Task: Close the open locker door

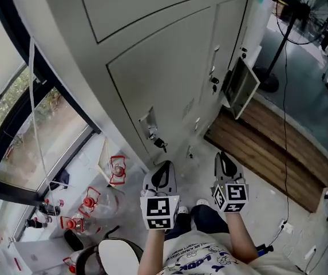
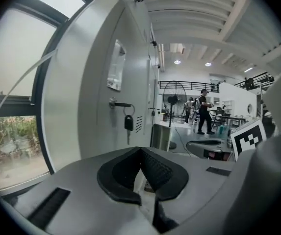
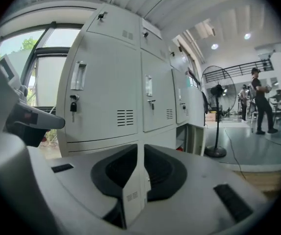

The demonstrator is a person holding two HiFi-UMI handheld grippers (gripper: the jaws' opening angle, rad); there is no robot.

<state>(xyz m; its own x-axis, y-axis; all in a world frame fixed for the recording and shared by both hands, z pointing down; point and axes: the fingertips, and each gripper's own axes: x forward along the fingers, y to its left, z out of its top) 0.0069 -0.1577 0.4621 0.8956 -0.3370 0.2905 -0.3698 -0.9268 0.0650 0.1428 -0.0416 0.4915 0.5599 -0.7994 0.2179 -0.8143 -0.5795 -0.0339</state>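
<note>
Open locker door (image 1: 242,88): bottom row, swung out into the room; ahead and to the right of the right gripper's (image 1: 225,160) jaws, well apart from both grippers; untouched.

Right jaws: a narrow slit between the pads, nothing in it. Left gripper (image 1: 162,171): jaws together at the tips, nothing held.

Risks, as I judge them:
- a hard shove could bounce the thin door off the frame and leave it ajar; cause, speed and a latch that does not catch
- a pad could skid across the smooth painted face if it meets it at a slant (contact near the free edge looks safer than near the hinge)
- something inside might block the door; the compartment's contents cannot be made out
- the key (image 2: 128,123) hanging just ahead and left of the left jaws could snag that gripper on a sweep past
- the fan stand (image 1: 269,82) and its cable (image 1: 284,130), beyond the door to the right of the right jaws, are a trip hazard when stepping over

Materials and shapes: door a flat rectangle of pale grey painted sheet metal with a folded rim; neighbouring doors alike, with louvre slots (image 3: 125,117) and recessed handles; pads black and ribbed in smooth grey shells; wooden plank strip (image 1: 267,149) on the floor below the door, dark and grained.
</note>
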